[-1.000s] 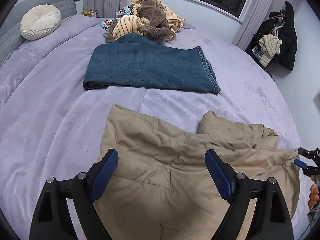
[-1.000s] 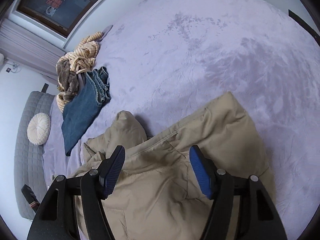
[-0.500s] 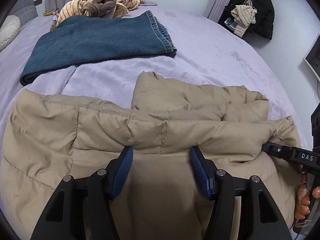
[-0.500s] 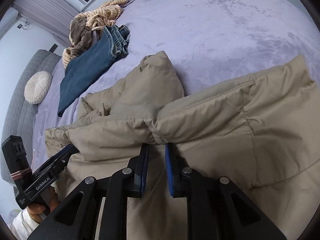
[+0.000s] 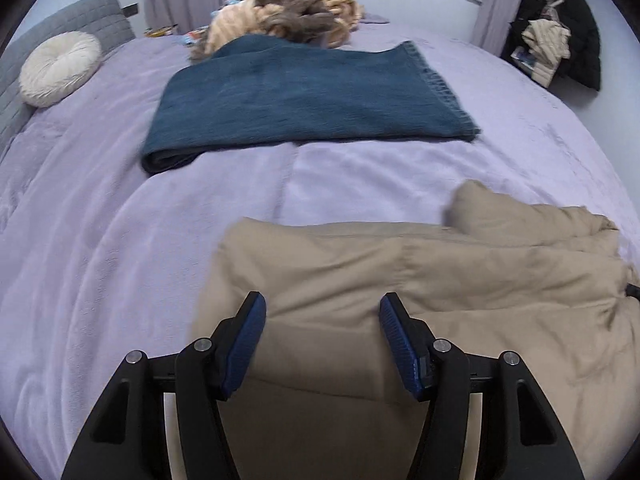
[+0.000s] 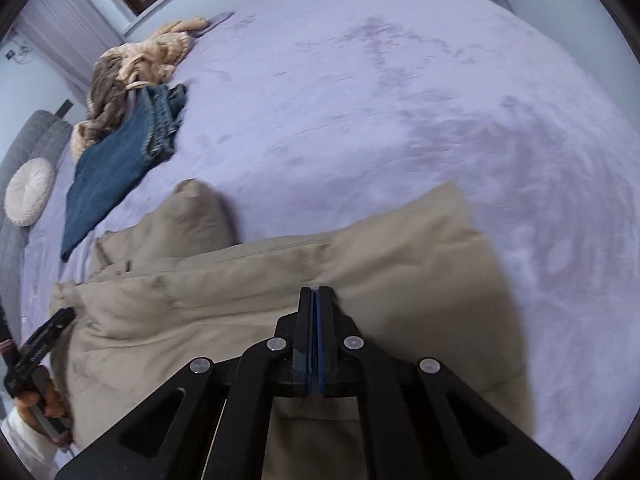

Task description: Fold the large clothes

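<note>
A tan puffy jacket lies crumpled on the near part of the lilac bed. My left gripper sits at the jacket's left end, its blue pads half apart with a thick bunch of the padding pressed between them. In the right wrist view the jacket spreads across the bed, and my right gripper is shut, pinching the fabric at its tips near the right end. The left gripper and the hand holding it show at that view's left edge.
Folded blue jeans lie across the middle of the bed, with a heap of striped and brown clothes behind them. A round cream cushion leans on the grey headboard. Dark coats hang at the right wall.
Both grippers came down onto the jacket. The right jaws went from wide apart to fully shut on the fabric. The left jaws narrowed onto a thick fold and have stayed at that width.
</note>
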